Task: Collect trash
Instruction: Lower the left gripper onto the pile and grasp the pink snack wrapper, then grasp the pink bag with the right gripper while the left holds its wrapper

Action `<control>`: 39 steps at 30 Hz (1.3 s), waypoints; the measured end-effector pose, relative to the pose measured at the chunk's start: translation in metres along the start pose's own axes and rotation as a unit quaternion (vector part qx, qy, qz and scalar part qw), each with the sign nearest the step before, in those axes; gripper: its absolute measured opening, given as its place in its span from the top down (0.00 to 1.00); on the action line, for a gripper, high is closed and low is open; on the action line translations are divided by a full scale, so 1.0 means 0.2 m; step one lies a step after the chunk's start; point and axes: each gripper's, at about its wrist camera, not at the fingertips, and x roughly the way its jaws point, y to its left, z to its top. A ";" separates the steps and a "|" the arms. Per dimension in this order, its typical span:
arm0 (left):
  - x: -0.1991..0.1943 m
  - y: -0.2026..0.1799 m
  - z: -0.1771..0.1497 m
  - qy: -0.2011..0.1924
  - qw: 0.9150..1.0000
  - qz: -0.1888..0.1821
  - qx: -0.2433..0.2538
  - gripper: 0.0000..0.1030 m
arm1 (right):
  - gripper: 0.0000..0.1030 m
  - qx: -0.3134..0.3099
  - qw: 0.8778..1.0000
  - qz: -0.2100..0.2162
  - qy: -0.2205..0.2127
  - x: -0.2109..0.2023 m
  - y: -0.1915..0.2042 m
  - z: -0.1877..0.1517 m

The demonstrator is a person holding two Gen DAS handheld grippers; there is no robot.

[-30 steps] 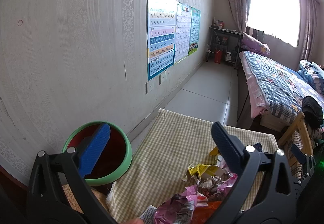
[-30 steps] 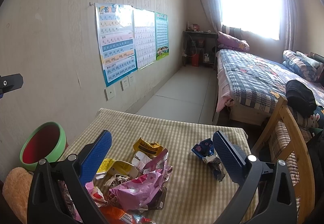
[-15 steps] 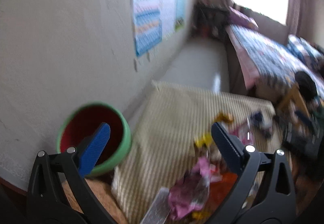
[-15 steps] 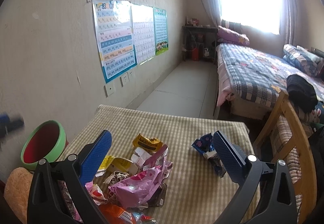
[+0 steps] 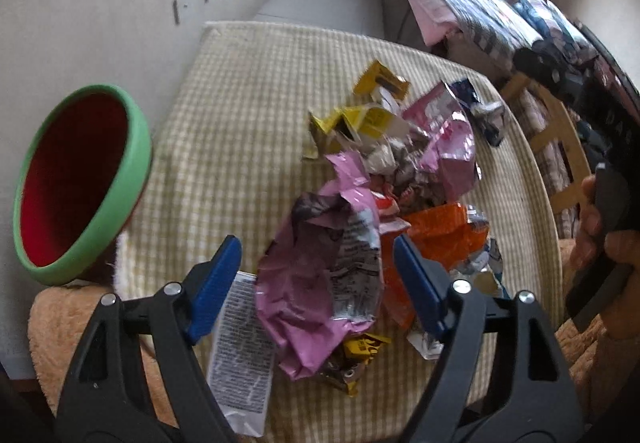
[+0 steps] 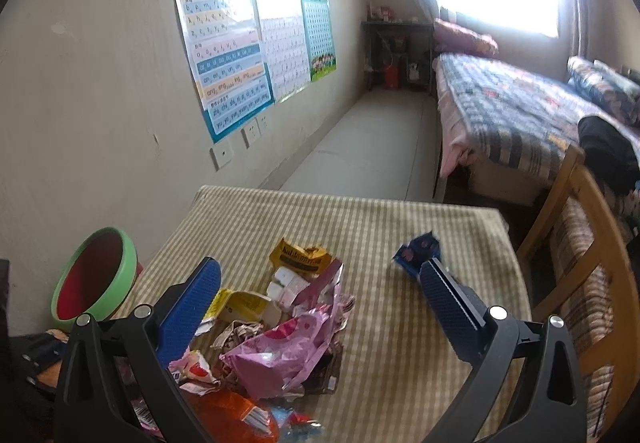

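Left hand-held gripper [image 5: 318, 283] spread wide above a crumpled pink wrapper [image 5: 320, 283] in the litter heap on the checked-cloth table [image 5: 240, 115]; right hand-held gripper [image 6: 320, 303] likewise released, holding nothing. The thin, glossy, creased foil may slip or drag neighbouring orange wrapper [image 5: 440, 231] along. The green-rimmed, red-lined bin [image 5: 80, 179] stands at the table's left edge.

The table [image 5: 248, 115] wears a yellow-and-white checked cloth. On it lies a heap of crumpled wrappers: a pink bag [image 5: 320, 283], an orange packet [image 5: 440, 231], a yellow pack [image 6: 300, 257], and a white printed label [image 5: 242, 355]. A blue wrapper [image 6: 416, 249] lies apart from the heap.
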 end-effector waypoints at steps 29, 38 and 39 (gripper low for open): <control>-0.11 0.01 0.08 -0.062 0.998 -0.001 -0.008 0.80 | 0.38 0.159 0.957 0.130 0.205 0.24 -0.14 -0.15; -0.15 -0.02 0.09 -0.079 0.997 0.009 0.005 0.80 | 0.91 0.156 0.953 0.147 0.214 0.26 -0.13 -0.17; -0.15 -0.02 0.08 -0.080 0.997 0.009 0.004 0.80 | 0.97 0.159 0.954 0.151 0.205 0.24 -0.14 -0.16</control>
